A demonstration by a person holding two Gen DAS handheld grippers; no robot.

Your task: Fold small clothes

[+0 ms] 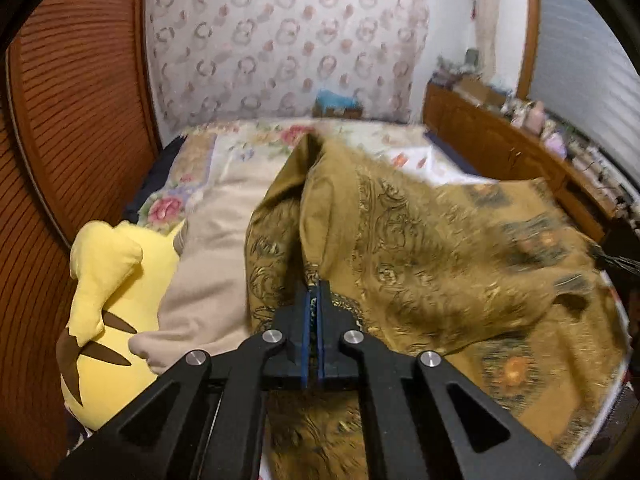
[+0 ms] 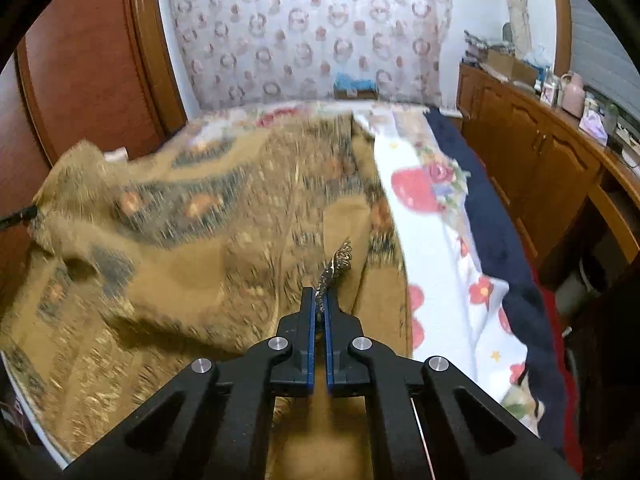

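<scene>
Left gripper (image 1: pixel 316 294): jaws together, clamped on an edge of the mustard patterned cloth (image 1: pixel 420 240). A ridge of the fabric rises straight ahead of the fingertips and runs away from them toward the far wall; the rest drapes off to the gripper's right, blurred there. To its left, close by: a beige pillow (image 1: pixel 208 264), then a yellow plush toy (image 1: pixel 108 304) against a reddish slatted wooden panel (image 1: pixel 72 128).

Right gripper (image 2: pixel 319 304): jaws together, pinching a thin fringe of the same cloth (image 2: pixel 192 240), which pokes up just past the tips. From here the cloth spreads ahead and to the left, long axis across the view; its far-left corner is lifted, pinched by a dark tip at the frame edge. Pattern detail is smeared.

Surface: a bed. Right of the right gripper a white floral sheet (image 2: pixel 444 248) lies bare, with a navy blanket edge (image 2: pixel 492 224) beyond it. Further right, a wooden cabinet run (image 2: pixel 540 152), its top cluttered. Ahead, a wall hanging (image 2: pixel 312 28) printed with rings.
</scene>
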